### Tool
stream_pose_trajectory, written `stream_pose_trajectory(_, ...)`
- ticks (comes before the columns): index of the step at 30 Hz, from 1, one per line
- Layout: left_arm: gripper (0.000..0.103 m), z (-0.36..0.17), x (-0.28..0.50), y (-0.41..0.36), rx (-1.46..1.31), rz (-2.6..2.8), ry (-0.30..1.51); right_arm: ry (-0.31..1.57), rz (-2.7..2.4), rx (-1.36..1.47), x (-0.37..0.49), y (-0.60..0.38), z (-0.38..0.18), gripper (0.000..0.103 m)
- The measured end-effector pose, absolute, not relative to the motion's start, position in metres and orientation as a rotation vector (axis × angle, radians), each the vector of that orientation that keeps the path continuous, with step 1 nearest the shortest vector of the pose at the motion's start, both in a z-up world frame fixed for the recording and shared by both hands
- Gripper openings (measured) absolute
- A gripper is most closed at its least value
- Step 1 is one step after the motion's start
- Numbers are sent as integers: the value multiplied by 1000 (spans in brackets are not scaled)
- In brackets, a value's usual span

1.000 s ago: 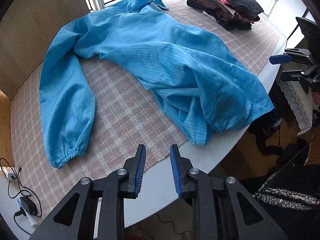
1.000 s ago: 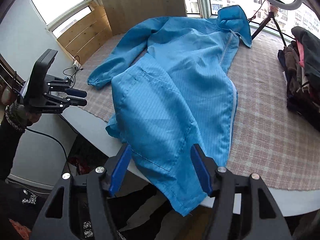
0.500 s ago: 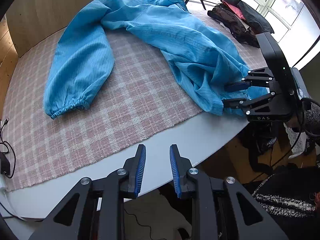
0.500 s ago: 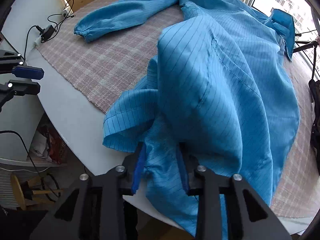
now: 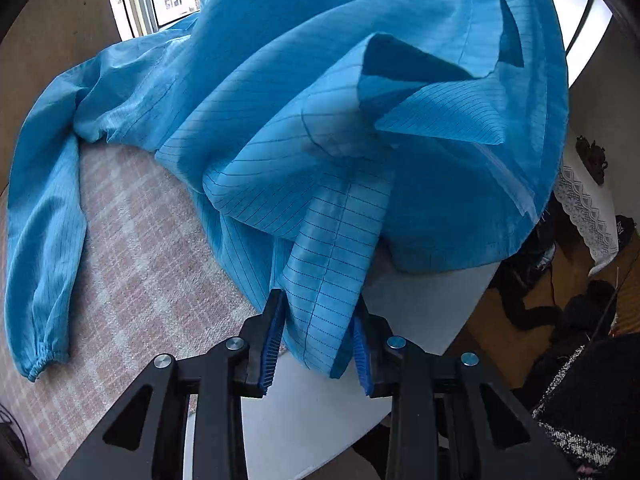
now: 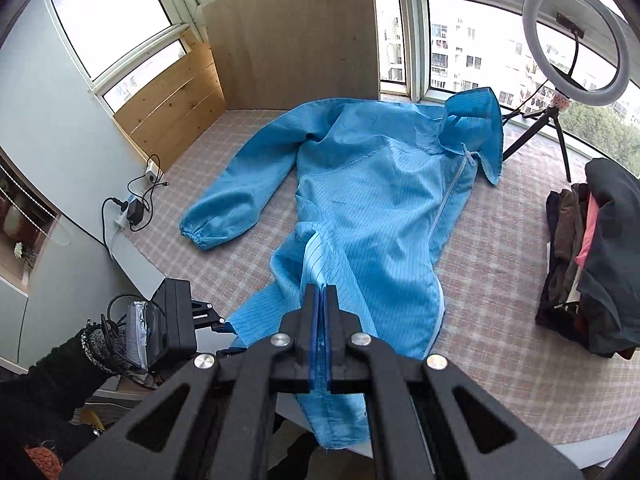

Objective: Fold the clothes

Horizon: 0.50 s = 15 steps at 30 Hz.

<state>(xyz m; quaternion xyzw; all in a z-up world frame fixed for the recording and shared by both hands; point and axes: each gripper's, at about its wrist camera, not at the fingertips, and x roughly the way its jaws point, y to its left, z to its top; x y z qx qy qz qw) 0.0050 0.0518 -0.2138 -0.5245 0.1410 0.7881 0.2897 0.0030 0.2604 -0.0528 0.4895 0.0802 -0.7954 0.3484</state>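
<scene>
1. The right claw (image 6: pixel 320 320) is pinching a fold of the blue hooded coat (image 6: pixel 372 208); the left claw (image 5: pixel 316 340) has just been closing on its hem.
2. The coat is lying across the checked cloth (image 6: pixel 500 280) on the table (image 5: pixel 320 412), its right sleeve hidden.
3. No writing is showing legibly.

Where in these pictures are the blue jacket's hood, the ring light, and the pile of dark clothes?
hood (image 6: pixel 478 120), right wrist view, on the hood's blue outer panel.
ring light (image 6: pixel 532 4), right wrist view, on the upper left of the white ring.
pile of dark clothes (image 6: pixel 612 248), right wrist view, on the top dark garment.
</scene>
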Motion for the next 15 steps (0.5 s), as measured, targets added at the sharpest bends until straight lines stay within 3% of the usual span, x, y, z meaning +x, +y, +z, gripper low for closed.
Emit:
stream_pose_trajectory(4, 0, -199, 8, 46, -1410, 2076, 379, 224, -2120, 1253, -10, 274, -34, 2)
stream_pose_trajectory(10, 3, -115, 48, 27, -1275, 2052, 411, 137, -2143, 1070, -6, 285, 38, 1)
stream_pose_trajectory(13, 4, -118, 61, 35, -1262, 1990, 469, 248, -2219, 997, 1, 278, 61, 1)
stream_pose_trajectory(14, 6, -129, 63, 39, -1291, 1961, 495, 260, -2211, 1038, 0, 275, 50, 3)
stream_pose_trajectory(15, 7, -144, 65, 42, -1339, 1931, 521, 271, -2202, 1080, -1, 272, 39, 18)
